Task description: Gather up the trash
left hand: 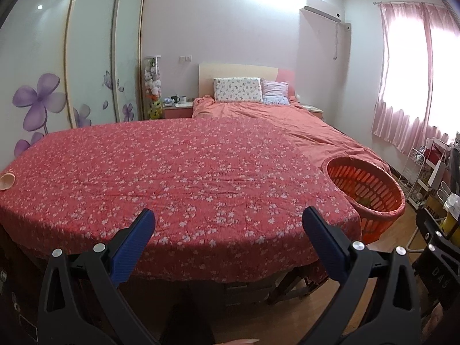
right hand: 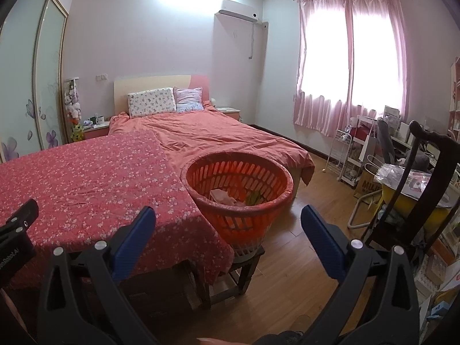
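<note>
A bed [right hand: 218, 141] with an orange-pink cover fills the far side of the room, and in front of it stands a table under a red floral cloth [left hand: 172, 178] that takes up most of the left wrist view. Just beside the cloth's right-hand corner an orange slatted basket [right hand: 238, 201] sits on a small dark wooden stool [right hand: 241, 270] on the wooden floor. Inside the basket lie a pale crumpled piece of trash [right hand: 222, 195] and something green [right hand: 253, 197] beside it. On the far left edge of the cloth, well apart from the basket, lies a small pale cup-like object [left hand: 7, 180], partly cut off by the frame. The left gripper [left hand: 228, 238] hangs over the cloth's near edge with its blue-padded jaws spread wide and nothing between them. The right gripper [right hand: 228, 238] hovers near the basket, its jaws likewise spread wide and empty.
</note>
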{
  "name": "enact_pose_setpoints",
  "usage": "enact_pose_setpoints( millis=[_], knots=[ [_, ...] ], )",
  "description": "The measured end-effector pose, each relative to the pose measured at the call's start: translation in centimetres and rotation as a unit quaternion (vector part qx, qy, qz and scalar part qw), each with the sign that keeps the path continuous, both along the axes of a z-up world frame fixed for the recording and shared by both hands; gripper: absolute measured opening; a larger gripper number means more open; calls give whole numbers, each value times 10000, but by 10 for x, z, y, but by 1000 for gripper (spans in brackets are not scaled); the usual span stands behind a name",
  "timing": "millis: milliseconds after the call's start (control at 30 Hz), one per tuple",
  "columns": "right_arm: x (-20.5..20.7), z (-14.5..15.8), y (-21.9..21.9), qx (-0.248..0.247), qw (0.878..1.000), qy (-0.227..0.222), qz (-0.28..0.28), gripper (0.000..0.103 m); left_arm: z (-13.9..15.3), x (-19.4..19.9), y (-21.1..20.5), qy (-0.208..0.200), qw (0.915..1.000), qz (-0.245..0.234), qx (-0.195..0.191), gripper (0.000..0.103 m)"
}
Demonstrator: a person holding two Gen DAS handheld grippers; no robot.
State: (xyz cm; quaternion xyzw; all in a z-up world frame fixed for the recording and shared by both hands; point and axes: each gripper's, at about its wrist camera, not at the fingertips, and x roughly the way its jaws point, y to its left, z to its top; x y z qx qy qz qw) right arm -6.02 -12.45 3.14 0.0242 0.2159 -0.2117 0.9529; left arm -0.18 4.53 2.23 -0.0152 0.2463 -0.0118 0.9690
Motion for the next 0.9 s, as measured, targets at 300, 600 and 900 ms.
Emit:
enact_pose_setpoints(
  millis=[300,600,900],
  knots=[
    [-1,-3,0,8,10000,40,-14,99,-3,1,0,154,9999,4,-68,101],
    [-2,-3,1,-1,10000,25,-24,99,-1,-1,-2,108,9999,-9,-68,101],
    [-3,-1,-1,-9,10000,9,-44,99,2,-2,-2,43,9999,-32,-132,101]
  ],
)
